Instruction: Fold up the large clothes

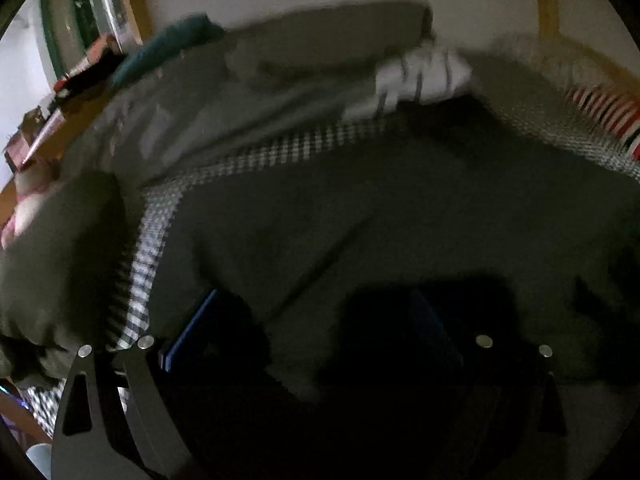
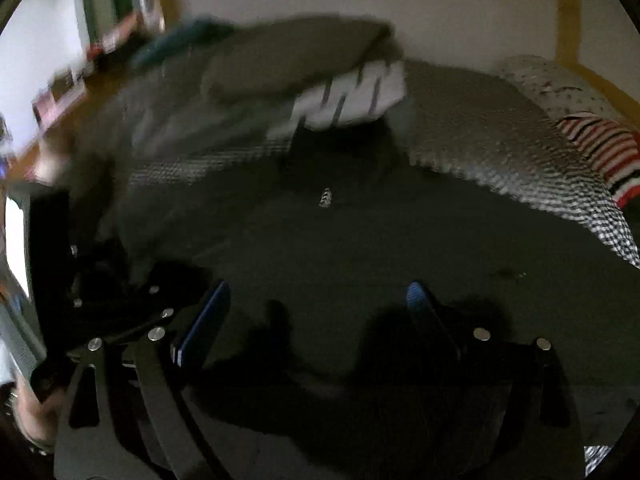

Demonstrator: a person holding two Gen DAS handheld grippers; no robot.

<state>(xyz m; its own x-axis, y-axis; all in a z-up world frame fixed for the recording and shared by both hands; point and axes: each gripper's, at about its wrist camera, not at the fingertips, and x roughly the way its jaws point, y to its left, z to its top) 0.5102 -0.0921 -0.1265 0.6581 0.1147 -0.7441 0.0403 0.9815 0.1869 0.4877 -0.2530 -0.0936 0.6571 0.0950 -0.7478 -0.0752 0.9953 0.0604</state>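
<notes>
Lying flat across a checked bedcover [image 1: 160, 216], the dark green garment [image 1: 360, 216] fills the lower half of both views; its far edge runs along the check pattern, which shows in a strip to the left and beyond. Past that strip sit a folded olive pile [image 2: 288, 56], a white striped piece [image 2: 352, 92] and a red-striped one [image 2: 600, 148], with a pale wall behind. The left gripper [image 1: 320, 312] hangs over the garment, its fingers [image 1: 192, 324] spread wide and holding nothing. The right gripper [image 2: 320, 300] is likewise wide apart and empty above the cloth. Blur hides any writing.
</notes>
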